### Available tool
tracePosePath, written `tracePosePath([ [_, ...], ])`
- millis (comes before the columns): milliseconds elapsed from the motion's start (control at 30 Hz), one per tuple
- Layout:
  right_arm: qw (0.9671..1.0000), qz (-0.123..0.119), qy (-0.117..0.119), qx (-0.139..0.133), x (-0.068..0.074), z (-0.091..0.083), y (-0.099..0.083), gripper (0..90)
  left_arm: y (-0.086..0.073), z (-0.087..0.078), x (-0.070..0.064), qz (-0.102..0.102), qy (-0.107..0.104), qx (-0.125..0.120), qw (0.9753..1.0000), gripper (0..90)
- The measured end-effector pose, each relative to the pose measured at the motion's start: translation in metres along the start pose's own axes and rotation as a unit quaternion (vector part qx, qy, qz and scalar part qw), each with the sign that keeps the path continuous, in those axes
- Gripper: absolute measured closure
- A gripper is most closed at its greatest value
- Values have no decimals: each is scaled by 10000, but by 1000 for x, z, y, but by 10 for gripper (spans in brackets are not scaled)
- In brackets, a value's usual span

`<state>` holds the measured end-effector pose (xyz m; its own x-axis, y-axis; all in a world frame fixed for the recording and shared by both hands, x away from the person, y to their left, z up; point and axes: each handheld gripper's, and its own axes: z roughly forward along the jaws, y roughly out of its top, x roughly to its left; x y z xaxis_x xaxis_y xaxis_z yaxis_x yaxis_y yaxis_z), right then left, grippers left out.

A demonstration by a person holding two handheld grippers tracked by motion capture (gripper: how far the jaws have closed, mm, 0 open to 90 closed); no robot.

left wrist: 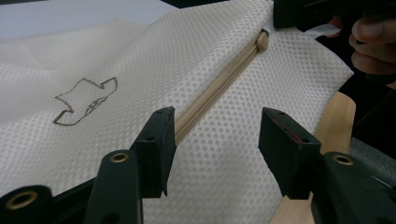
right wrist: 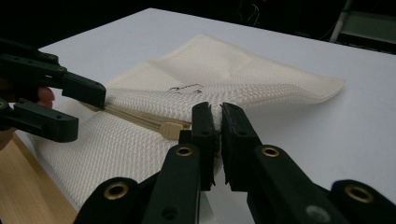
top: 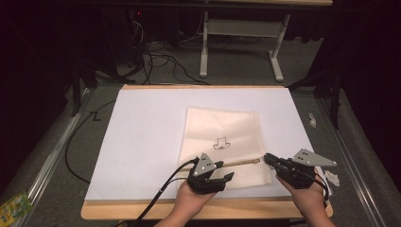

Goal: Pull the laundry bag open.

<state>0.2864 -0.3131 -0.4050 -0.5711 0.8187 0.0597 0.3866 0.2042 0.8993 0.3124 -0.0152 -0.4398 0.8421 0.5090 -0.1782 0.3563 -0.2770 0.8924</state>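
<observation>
While the mesh bag (top: 222,142) lies flat on the worktop (top: 142,123), our right claw (right wrist: 217,122) is clenched on its fabric by the zip pull (right wrist: 169,129) — our left claw (left wrist: 212,135) straddles the zip released, so we judge the zipping barely begun.

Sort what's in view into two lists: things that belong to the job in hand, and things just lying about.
In the job:
- mesh bag, cream, lying flat on the white sheet
- its zipper and zipper pull
- left gripper, jaws open astride the zipper
- right gripper, jaws pinching the bag's edge

Lying about:
- scraps of white paper at the table's right edge
- green packet on the floor
- cables on the floor beyond
</observation>
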Motion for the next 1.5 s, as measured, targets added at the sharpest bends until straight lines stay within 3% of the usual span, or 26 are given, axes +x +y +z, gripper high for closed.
tracePosePath([
  [600, 9999, 99, 18, -73, 0, -1, -2, 858, 22, 42, -22, 285, -185, -1, 9994, 535],
  [833, 9999, 33, 56, -81, 3, 0, -2, 859, 28, 53, -28, 400, -143, 16, 9991, 555],
  [1133, 10000, -24, 22, -77, 6, 1, -3, 860, 32, 64, -31, 417, 10, 67, 9991, 676],
  [1500, 10000, -8, -16, -79, 4, 1, -3, 860, 33, 68, -32, 335, -20, 40, 9994, 815],
])
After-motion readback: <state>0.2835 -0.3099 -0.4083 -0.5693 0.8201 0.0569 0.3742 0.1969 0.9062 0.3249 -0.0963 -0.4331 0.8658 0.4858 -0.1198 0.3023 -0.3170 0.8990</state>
